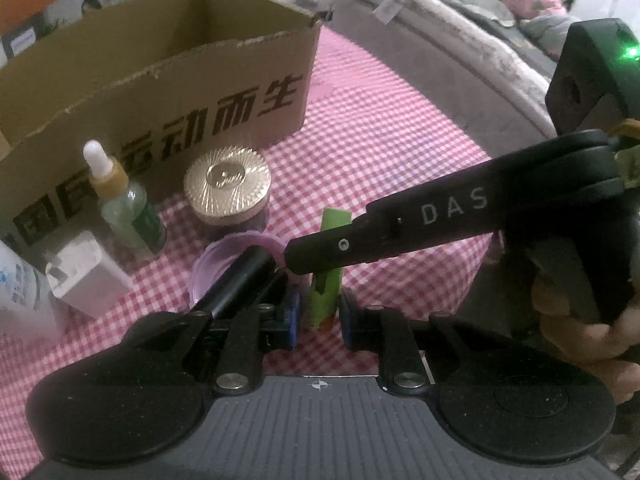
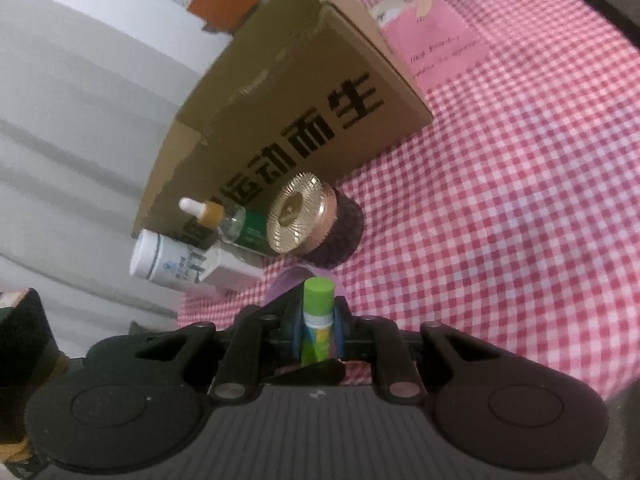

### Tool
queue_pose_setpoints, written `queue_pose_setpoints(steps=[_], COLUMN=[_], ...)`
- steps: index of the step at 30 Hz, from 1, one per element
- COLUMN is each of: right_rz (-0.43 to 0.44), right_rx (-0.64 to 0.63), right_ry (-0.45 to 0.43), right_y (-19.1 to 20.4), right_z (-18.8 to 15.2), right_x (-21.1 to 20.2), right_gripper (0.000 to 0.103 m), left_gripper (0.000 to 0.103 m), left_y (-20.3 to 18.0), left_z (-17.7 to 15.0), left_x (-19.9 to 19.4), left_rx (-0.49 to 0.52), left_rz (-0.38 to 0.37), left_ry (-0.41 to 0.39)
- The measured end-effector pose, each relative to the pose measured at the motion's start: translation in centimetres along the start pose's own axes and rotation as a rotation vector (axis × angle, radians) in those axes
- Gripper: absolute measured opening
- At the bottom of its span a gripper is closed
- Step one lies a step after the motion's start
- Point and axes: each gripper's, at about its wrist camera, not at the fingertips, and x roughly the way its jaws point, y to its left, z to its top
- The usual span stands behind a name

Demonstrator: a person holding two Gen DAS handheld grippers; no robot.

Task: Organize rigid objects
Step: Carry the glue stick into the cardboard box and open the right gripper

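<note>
A green stick-shaped tube (image 1: pixel 334 220) stands upright over the pink checked cloth (image 1: pixel 380 140). My right gripper (image 1: pixel 312 258) reaches in from the right, held by a hand (image 1: pixel 592 332), and one black finger crosses the tube's middle. In the right wrist view that gripper (image 2: pixel 316 328) is shut on the green tube (image 2: pixel 317 292), blue pads on both sides. My left gripper (image 1: pixel 318 320) has its blue pads shut on the tube's lower end. An open cardboard box (image 1: pixel 160 92) stands behind.
In front of the box (image 2: pixel 280 92) stand a gold-lidded jar (image 1: pixel 227 182), a dropper bottle (image 1: pixel 128 208), a white charger (image 1: pixel 86 280) and a white bottle (image 1: pixel 16 284). A purple lid (image 1: pixel 208 264) lies left of the tube. Grey bedding (image 1: pixel 420 20) borders the cloth.
</note>
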Motion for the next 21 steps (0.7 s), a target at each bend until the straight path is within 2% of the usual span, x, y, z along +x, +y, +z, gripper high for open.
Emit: queue_pose_setpoints(steps=[7,9,12,15,17,21], right_rz=[-0.068,-0.065,-0.037,0.005,0.048,0.094], right_rx=[-0.087,-0.122,-0.214,-0.343,-0.405,-0.439], right_ry=[-0.095,-0.124,-0.162,-0.194,-0.188,-0.078], right_y=[3.3,5.3,8.8,13.3,15.8,19.0], right_z=[-1.7,-1.4,-0.6,1.7,4.1,10.1], right_x=[-3.0,-3.9,-5.0,-5.3,-4.6,-0.1], right_gripper=[0.017,0.017,0.017,0.017,0.017,0.017], left_gripper=[0.015,0.015,0.015,0.015,0.015,0.015], left_y=[-0.7,-0.6,0.4,3.0,5.4,11.1], left_z=[-0.5,-0.2,1.0,3.2,5.1,9.1], left_x=[-3.3,-5.3,-8.7,-11.7,-12.9,-12.0], left_rx=[0.036,0.045,0.039,-0.003,-0.045,-0.142], left_rz=[-0.019,-0.007,0.05,0.098,0.12,0.159], left_ry=[-0.116,-0.168,-0.259,-0.318,-0.326,-0.258])
